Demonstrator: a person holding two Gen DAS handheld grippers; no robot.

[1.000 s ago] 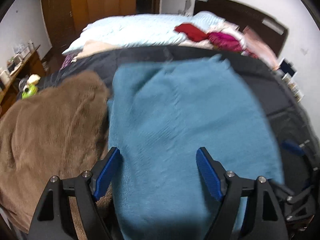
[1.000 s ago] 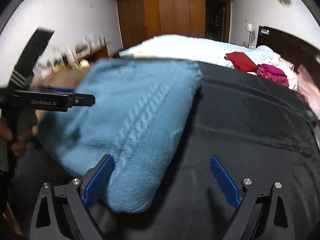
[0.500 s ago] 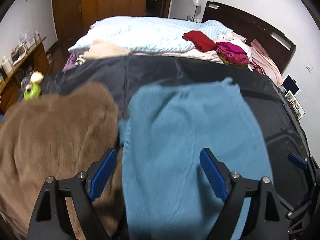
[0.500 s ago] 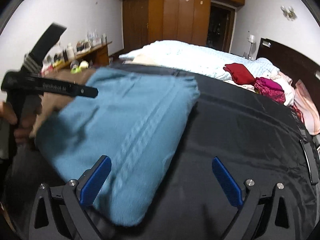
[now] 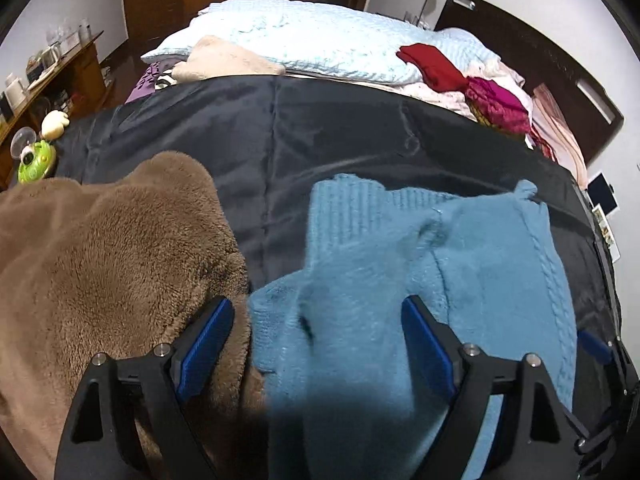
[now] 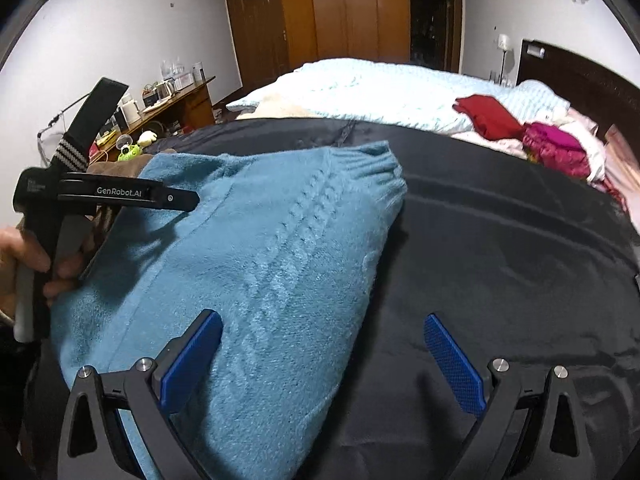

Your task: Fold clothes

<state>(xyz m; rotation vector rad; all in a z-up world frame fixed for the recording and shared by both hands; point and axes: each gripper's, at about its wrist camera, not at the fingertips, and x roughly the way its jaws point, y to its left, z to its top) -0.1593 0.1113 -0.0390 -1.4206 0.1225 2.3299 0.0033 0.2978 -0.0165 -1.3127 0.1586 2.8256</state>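
Dark bedding (image 5: 340, 132) covers the near half of the bed, with a pale blue quilt (image 5: 320, 36) and red and magenta clothes (image 5: 472, 80) heaped toward the headboard. On the dark cover lies a blue sweater (image 5: 380, 272), folded, its ribbed edge facing the quilt; a brown fleece (image 5: 100, 260) sits just beside it. Both tools hover with blue pads spread wide, gripping nothing: the left tool (image 5: 318, 344) over the sweater's near end, the right tool (image 6: 322, 360) over its edge.
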